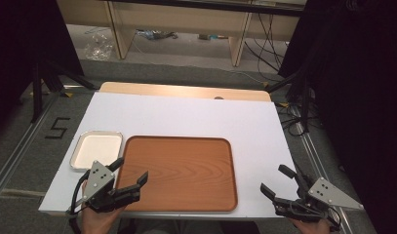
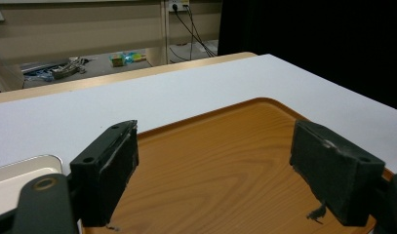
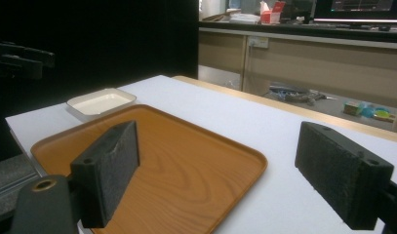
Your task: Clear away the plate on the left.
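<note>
The table, topped with a white sheet, carries everything here, with a bare strip of pale wood along its far edge. On its near half lies a large wooden tray with rounded corners and a raised rim, nothing on it. Just beside the tray's far left corner sits a smaller rectangular dish, white inside with what looks like a metal rim, though the view is too coarse to be sure. The left claw hovers over the tray's near left corner, jaws spread wide with nothing between them. The right claw hangs over the white sheet, right of the tray and apart from it, its jaws likewise spread and holding nothing.
</note>
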Demonstrator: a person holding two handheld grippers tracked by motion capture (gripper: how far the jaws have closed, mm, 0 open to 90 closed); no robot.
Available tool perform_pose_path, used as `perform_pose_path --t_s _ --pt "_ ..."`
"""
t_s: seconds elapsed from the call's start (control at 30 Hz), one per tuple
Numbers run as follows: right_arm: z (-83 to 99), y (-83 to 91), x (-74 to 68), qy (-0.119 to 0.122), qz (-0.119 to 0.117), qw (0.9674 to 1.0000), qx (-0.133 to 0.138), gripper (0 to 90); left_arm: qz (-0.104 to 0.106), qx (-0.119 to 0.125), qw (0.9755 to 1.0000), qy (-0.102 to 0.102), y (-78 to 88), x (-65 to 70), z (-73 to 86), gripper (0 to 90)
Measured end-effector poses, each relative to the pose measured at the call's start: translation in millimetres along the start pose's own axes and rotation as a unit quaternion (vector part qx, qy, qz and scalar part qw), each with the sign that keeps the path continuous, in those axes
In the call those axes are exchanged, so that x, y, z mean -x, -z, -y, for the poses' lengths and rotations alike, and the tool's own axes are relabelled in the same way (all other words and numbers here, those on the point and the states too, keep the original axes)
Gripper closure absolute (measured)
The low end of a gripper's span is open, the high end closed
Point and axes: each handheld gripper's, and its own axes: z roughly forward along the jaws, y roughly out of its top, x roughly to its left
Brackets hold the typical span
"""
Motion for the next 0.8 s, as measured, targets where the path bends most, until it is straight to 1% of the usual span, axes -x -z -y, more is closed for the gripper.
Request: perform_pose_path --t_s 0.13,0.57,0.63,0.7,0.73,0.8 --pt "-0.2 0.3 0.1 0.001 -0.002 1.0 -0.004 17.3 0.0 -0.002 1.0 -0.002 -0.2 -1.0 -0.2 18.1" --pt "-0.1 -0.1 -0.1 0.002 -0.003 1.0 -0.006 17.4 -0.003 -0.006 1.0 0.003 -1.7 -2.6 -0.4 19.0" --pt "-0.1 -0.2 -0.1 0.002 -0.003 1.0 -0.005 17.5 -0.002 -0.011 0.9999 0.003 -2.7 -3.5 -0.3 19.1" --pt "-0.1 -0.1 -0.4 0.003 0.003 1.0 -0.006 17.5 -0.002 -0.016 0.9999 0.003 -3.6 -3.9 -0.1 19.4" --pt "-0.2 -0.3 -0.2 0.002 -0.004 1.0 -0.005 17.5 -0.003 -0.015 0.9999 0.003 -4.4 -4.1 0.1 19.4" --pt "-0.1 -0.3 -0.5 0.002 0.002 1.0 -0.006 17.5 -0.004 -0.016 0.9999 0.004 -4.7 -4.6 0.1 19.7"
